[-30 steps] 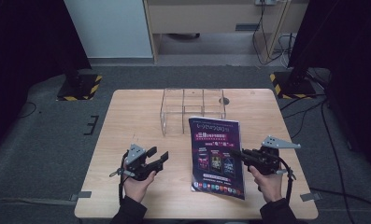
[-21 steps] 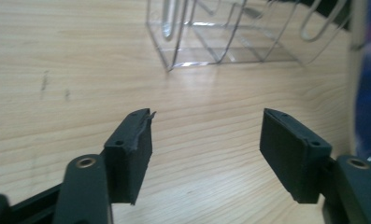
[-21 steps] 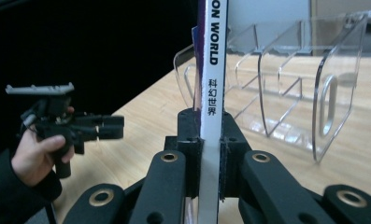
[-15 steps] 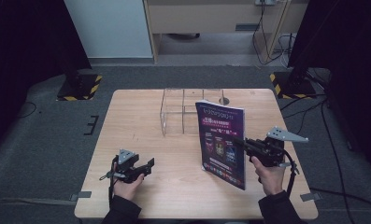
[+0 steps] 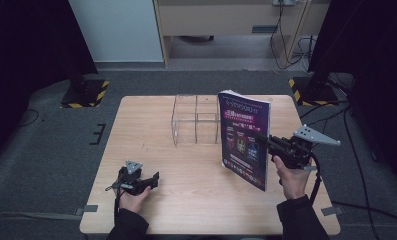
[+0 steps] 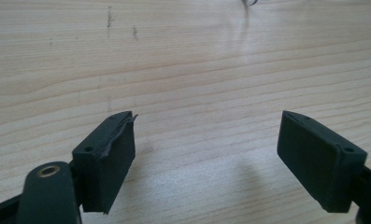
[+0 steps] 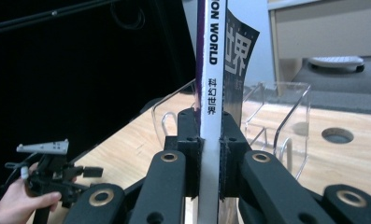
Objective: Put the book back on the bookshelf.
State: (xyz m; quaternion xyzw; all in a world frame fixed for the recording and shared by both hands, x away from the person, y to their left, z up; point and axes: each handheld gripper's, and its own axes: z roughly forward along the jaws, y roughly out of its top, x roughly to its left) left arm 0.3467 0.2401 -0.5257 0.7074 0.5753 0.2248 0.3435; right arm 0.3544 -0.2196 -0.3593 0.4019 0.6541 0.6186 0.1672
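My right gripper (image 5: pixel 264 142) is shut on the spine of a magazine (image 5: pixel 243 135) with a dark purple cover and holds it upright above the table's right half. In the right gripper view the white spine (image 7: pixel 212 70) stands pinched between the pads of my right gripper (image 7: pixel 210 135). A clear plastic rack (image 5: pixel 196 120) stands just behind and left of the magazine. My left gripper (image 5: pixel 154 178) rests low near the front left. Its jaws have just been opening, with nothing but bare wood between them (image 6: pixel 206 140).
The wooden table (image 5: pixel 146 125) has a round cable hole (image 7: pixel 337 135) at its far right. The clear rack (image 7: pixel 286 116) has open-topped compartments. Black stands with yellow-striped bases (image 5: pixel 83 92) sit on the floor off both far corners.
The magazine lay flat on the table and now stands upright, lifted by my right gripper. My left hand has drawn back toward the front left and sunk, its jaws wider.
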